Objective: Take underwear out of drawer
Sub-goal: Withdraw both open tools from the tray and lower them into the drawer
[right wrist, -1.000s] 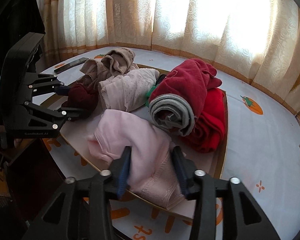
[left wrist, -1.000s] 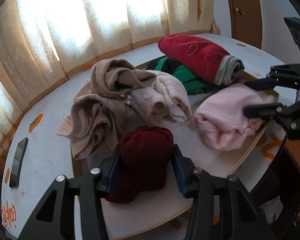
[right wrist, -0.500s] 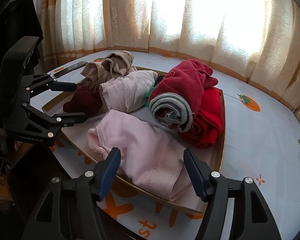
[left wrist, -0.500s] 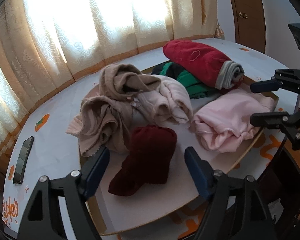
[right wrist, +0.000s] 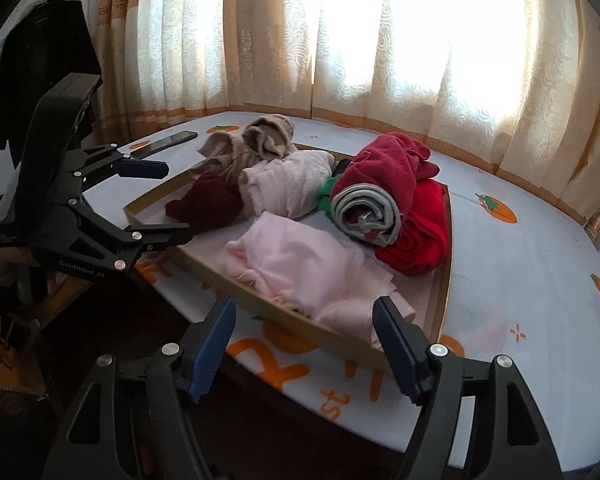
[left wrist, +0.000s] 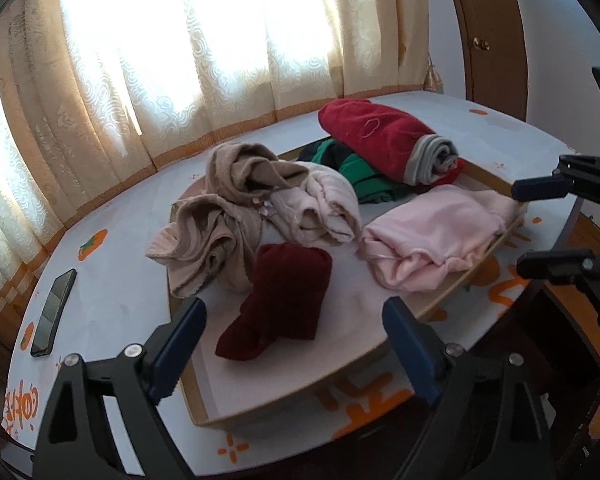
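Both tongs, left tongs (left wrist: 294, 332) and right tongs (right wrist: 304, 342), are released; approach one garment low, like the maroon piece (left wrist: 284, 296), and close fully on its bulk.

A phone (left wrist: 53, 311) is laid flat on a white bed sheet (right wrist: 520, 264) printed with orange fruit. Sunlit cream curtains (left wrist: 204, 52) are hung behind the bed. A wooden door (left wrist: 486, 36) is seen at right, dark clothes (right wrist: 44, 68) at left.
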